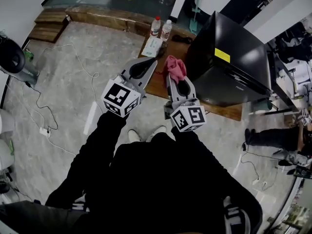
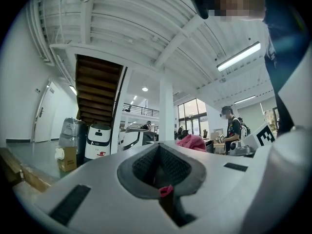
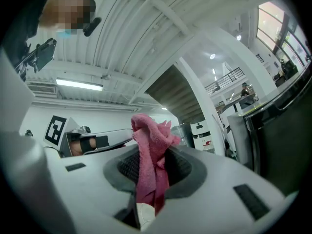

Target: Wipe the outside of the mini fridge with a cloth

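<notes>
The black mini fridge [image 1: 229, 62] stands on a low wooden table [image 1: 156, 84], its door showing at the right edge of the right gripper view [image 3: 285, 130]. My right gripper [image 1: 171, 77] [image 3: 153, 155] is shut on a pink cloth [image 1: 175, 66] [image 3: 150, 135], held just left of the fridge and pointing up. The cloth bunches above the jaws. My left gripper [image 1: 150, 63] [image 2: 158, 149] is beside it on the left, shut with nothing in it; the pink cloth [image 2: 192, 141] shows past its jaws.
Two water bottles [image 1: 156, 26] [image 1: 167, 29] and a tissue pack [image 1: 152, 46] sit on the table's far end. Cables [image 1: 44, 106] lie on the marble floor to the left. A person [image 2: 233, 130] stands in the background, and another person's legs [image 1: 268, 138] are at the right.
</notes>
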`<action>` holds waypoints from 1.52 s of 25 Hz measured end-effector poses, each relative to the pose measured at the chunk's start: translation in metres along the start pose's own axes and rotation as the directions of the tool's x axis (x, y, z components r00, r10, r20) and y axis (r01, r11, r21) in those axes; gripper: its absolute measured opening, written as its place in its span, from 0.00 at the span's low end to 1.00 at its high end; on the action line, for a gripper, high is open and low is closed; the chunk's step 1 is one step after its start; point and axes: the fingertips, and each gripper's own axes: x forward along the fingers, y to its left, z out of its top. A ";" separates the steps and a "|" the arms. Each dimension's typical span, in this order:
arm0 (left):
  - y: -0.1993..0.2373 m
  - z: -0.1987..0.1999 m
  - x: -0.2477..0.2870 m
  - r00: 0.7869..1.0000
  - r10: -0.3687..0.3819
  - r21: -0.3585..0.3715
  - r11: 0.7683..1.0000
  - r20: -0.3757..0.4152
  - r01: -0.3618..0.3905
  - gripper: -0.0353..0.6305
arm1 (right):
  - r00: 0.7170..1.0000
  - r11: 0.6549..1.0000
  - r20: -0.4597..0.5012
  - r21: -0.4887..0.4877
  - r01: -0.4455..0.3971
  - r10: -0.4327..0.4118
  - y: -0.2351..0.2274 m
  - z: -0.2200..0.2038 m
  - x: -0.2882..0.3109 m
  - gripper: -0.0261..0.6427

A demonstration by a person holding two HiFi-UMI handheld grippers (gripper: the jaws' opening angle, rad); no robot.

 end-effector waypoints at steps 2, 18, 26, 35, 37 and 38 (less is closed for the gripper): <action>0.008 -0.002 0.006 1.000 -0.008 -0.007 1.000 0.007 0.008 0.06 | 1.000 1.000 0.006 0.022 0.014 -0.014 -0.006 -0.002 0.009 0.19; 0.065 0.007 0.130 0.999 -0.035 0.031 0.999 -0.012 0.035 0.06 | 0.988 0.975 0.132 0.218 0.045 -0.075 -0.103 0.032 0.096 0.19; 0.095 -0.005 0.187 0.989 -0.149 0.020 0.989 -0.003 0.149 0.06 | 0.962 0.940 0.210 0.324 0.102 -0.176 -0.145 0.026 0.138 0.19; 0.162 -0.023 0.284 0.908 -0.420 -0.008 0.908 -0.015 0.419 0.06 | 0.830 0.840 0.263 0.394 0.373 -0.492 -0.226 0.025 0.210 0.19; 0.167 -0.026 0.301 0.880 -0.475 -0.012 0.880 -0.016 0.475 0.06 | 0.785 0.810 0.287 0.415 0.415 -0.549 -0.245 0.030 0.217 0.19; 0.169 -0.027 0.309 0.866 -0.500 -0.013 0.866 -0.014 0.499 0.06 | 0.762 0.794 0.299 0.428 0.431 -0.575 -0.254 0.032 0.219 0.19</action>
